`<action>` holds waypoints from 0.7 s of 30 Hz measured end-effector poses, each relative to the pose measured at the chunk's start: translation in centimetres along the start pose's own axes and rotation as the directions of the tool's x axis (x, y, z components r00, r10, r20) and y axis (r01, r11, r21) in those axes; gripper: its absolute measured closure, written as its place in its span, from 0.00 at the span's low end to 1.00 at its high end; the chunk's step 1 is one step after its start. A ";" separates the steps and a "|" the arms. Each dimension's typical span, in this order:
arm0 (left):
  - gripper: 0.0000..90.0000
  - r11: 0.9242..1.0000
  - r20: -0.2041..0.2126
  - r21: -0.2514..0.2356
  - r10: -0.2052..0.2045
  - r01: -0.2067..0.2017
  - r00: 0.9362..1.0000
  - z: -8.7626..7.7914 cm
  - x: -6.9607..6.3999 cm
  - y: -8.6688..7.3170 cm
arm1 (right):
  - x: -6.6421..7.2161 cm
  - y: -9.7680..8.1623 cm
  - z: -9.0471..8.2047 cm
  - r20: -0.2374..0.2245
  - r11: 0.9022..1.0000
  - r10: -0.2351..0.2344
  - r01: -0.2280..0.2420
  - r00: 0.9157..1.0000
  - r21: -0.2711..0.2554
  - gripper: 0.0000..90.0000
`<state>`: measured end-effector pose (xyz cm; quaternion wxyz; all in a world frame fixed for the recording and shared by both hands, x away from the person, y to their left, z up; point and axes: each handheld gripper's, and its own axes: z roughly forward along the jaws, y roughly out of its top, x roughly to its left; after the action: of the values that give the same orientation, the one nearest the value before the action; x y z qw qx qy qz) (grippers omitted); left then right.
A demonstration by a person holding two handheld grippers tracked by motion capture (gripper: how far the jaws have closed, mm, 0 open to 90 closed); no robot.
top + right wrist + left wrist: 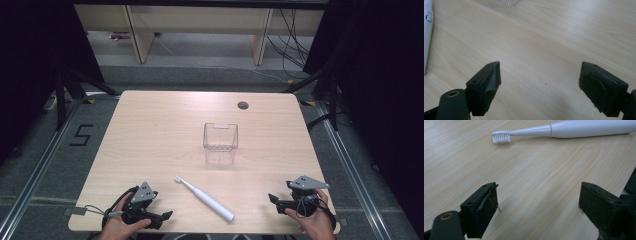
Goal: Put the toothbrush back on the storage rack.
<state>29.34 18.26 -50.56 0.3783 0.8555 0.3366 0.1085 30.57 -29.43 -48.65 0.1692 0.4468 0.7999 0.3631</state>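
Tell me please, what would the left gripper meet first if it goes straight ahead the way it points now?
Probably the white electric toothbrush: it lies across the table ahead of the open left gripper, though exact depth is unclear.

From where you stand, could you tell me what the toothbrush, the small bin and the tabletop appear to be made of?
Toothbrush: probably smooth white plastic, with a soft sheen along the handle; the bristles look like fine white fibres.
Small bin: likely clear, hard plastic, since the table shows through its walls.
Tabletop: pale wood grain with a matt finish, possibly laminate rather than solid wood.
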 end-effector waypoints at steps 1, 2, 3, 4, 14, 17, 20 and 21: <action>0.17 1.000 0.000 0.001 0.003 -0.003 1.000 0.0 0.0 0.0 | 0.0 0.0 0.0 0.009 1.000 -0.006 0.006 1.000 0.003 0.21; 0.17 1.000 0.000 0.001 0.003 -0.003 1.000 0.0 0.0 0.0 | -0.1 0.0 0.1 -0.021 1.000 -0.011 0.011 1.000 0.008 0.22; 0.17 1.000 0.000 0.002 0.004 -0.004 1.000 0.0 0.0 0.0 | 0.0 0.0 0.1 -0.020 1.000 -0.004 0.004 1.000 0.012 0.22; 0.17 1.000 0.000 0.002 0.004 -0.004 1.000 0.0 0.0 0.0 | 0.3 0.1 0.0 -0.003 1.000 0.005 -0.005 1.000 0.015 0.23; 0.17 0.999 0.008 -0.007 -0.031 0.031 0.999 0.1 0.0 -0.1 | 1.4 1.3 0.4 -0.032 0.998 -0.029 0.031 0.999 0.052 0.26; 0.17 1.000 0.009 -0.011 -0.029 0.029 1.000 0.2 0.1 -0.1 | 1.7 2.1 0.2 -0.037 0.997 -0.020 0.023 0.999 0.069 0.27; 0.17 1.000 -0.001 0.007 -0.007 0.007 1.000 0.1 0.3 -0.1 | 1.9 2.8 0.4 -0.046 0.995 -0.065 0.068 0.997 0.074 0.28; 0.17 1.000 -0.002 0.006 -0.006 0.006 1.000 0.1 0.3 -0.1 | 2.1 2.9 0.5 -0.050 0.995 -0.065 0.069 0.997 0.078 0.28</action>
<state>29.60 18.43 -50.71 0.3758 0.8555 0.3397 0.1070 31.48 -26.51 -46.71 0.1445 0.4174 0.8321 0.3353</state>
